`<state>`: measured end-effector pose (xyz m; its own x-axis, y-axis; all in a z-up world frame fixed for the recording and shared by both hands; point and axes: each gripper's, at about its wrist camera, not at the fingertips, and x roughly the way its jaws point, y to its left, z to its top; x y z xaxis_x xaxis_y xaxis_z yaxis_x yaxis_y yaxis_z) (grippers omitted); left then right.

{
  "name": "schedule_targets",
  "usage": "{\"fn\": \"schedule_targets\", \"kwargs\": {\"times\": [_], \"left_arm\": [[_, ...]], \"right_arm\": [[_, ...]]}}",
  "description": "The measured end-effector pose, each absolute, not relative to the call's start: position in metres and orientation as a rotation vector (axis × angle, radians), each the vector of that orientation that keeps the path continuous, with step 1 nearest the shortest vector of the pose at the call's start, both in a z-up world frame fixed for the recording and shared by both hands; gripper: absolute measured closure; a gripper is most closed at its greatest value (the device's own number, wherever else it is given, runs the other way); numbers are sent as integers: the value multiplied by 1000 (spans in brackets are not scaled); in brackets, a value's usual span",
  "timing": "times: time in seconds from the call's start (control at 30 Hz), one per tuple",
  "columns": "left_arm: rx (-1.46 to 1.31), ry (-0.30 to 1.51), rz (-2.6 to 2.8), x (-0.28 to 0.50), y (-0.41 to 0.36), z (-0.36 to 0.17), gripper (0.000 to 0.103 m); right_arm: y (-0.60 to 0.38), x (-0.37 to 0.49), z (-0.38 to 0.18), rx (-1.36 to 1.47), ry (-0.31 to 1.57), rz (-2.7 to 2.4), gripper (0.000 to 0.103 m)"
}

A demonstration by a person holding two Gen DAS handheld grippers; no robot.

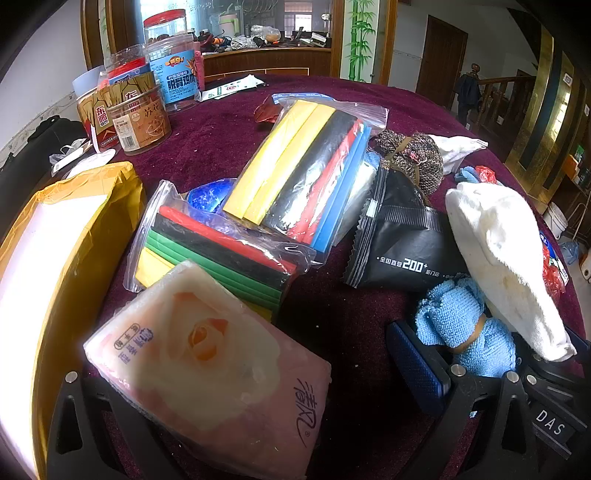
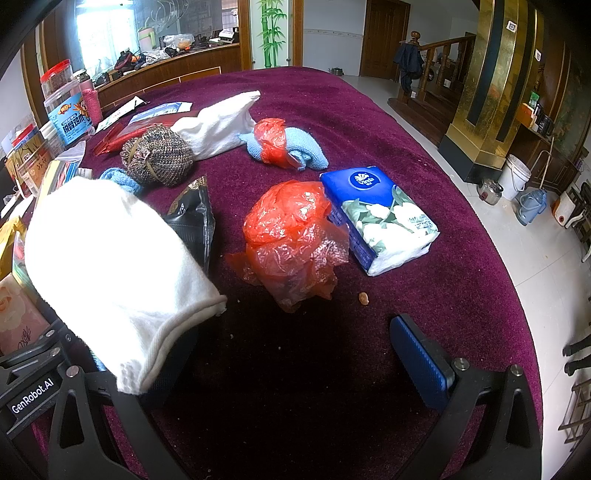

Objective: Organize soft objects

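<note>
holding coloured foam strips (image 1: 303, 173), a zip bag (image 1: 373, 114) lies flat.

a lived-in home: wooden staircase (image 2: 439, 55), bamboo mural (image 2: 272, 33), cluttered counter (image 2: 166, 55) (snack jars (image 1: 173, 74) too).

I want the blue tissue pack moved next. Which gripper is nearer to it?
Right. The right gripper is open just short of the blue tissue pack; the left gripper is over the pink tissue pack.
</note>
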<state>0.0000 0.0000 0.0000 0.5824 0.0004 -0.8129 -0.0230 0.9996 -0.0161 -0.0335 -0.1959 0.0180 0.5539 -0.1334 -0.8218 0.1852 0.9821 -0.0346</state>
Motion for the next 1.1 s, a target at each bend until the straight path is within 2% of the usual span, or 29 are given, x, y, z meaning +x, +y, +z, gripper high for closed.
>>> {"fn": "schedule_targets", "kwargs": {"times": [0.67,0.87,1.1], "left_arm": [[-24,949,14,0,1,0,1],[18,1016,-68,-9,4,2,1],[44,967,-102,-25,4,1,1]], "right_arm": [[-196,-34,16,60,969,-175,0],[-194,-32,18,62,1056,-171,0],[-189,-35,17,52,1073,-168,0]]}}
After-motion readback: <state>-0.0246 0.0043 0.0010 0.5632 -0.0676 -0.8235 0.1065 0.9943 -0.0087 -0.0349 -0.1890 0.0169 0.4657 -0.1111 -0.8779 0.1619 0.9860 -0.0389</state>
